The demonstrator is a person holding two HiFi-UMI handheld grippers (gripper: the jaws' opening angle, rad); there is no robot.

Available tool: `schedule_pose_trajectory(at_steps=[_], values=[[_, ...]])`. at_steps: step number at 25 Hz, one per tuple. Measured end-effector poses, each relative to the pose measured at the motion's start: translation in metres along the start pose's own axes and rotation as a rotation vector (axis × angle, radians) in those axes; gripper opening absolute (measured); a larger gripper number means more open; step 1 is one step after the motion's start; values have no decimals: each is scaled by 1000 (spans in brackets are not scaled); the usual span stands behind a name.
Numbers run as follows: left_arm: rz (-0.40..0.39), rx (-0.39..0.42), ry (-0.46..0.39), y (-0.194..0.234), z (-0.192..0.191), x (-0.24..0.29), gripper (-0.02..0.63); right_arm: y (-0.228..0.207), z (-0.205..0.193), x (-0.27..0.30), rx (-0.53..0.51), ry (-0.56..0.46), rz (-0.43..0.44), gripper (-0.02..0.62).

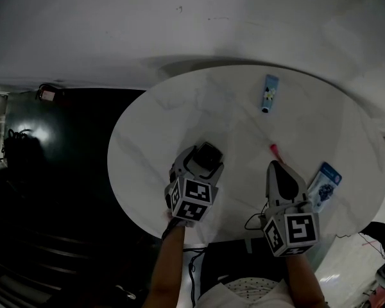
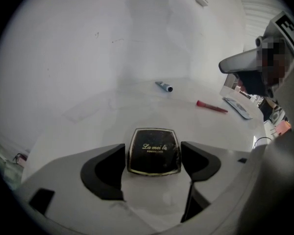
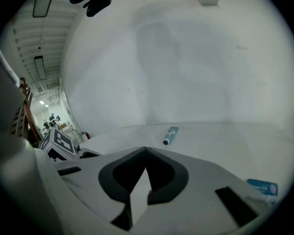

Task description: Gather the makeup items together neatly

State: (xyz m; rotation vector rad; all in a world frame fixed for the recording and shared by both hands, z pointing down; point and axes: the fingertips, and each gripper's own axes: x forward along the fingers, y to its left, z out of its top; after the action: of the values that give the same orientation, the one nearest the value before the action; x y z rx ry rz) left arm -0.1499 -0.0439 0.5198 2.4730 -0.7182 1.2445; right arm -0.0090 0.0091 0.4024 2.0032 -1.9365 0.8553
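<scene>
While the round white table (image 1: 179, 108) lies this bare: choose one gathering spot now, probably mid-table by the red pencil. Count, one table.
Left gripper (image 1: 205, 156): its jaws flank the compact, and the pads look pressed on its two side edges. Keep that grip square and carry low so the flat case cannot pivot out. Count, one.
Right gripper (image 1: 277, 167): its jaws are closed together with nothing between them, and the tip is just short of the red pencil. Open them before you reach for anything. Count, one.
Blue flat packet (image 1: 325, 183): it lies near the table's right edge, just beside the right gripper. Draw it inward and away from the rim. Count, one.
Black powder compact (image 2: 154, 151): it sits flat on the table between the left jaws. Set it down lid up, parallel to its neighbours. Count, one.
Blue tube (image 1: 269, 93): it lies at the far side, well apart from the rest. It is likely the longest fetch. Count, one.
Red cosmetic pencil (image 1: 274, 149): it is thin and may roll, so pinch it at mid-length. Count, one.
Makeup items: four, none touching.
</scene>
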Motion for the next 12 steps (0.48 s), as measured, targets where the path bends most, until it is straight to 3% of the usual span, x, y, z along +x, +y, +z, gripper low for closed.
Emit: schedule_pose_trajectory(at_steps=[12], values=[[30,-21,-7,-4,0,0,344,-5,-3,0,2,0,4,5]])
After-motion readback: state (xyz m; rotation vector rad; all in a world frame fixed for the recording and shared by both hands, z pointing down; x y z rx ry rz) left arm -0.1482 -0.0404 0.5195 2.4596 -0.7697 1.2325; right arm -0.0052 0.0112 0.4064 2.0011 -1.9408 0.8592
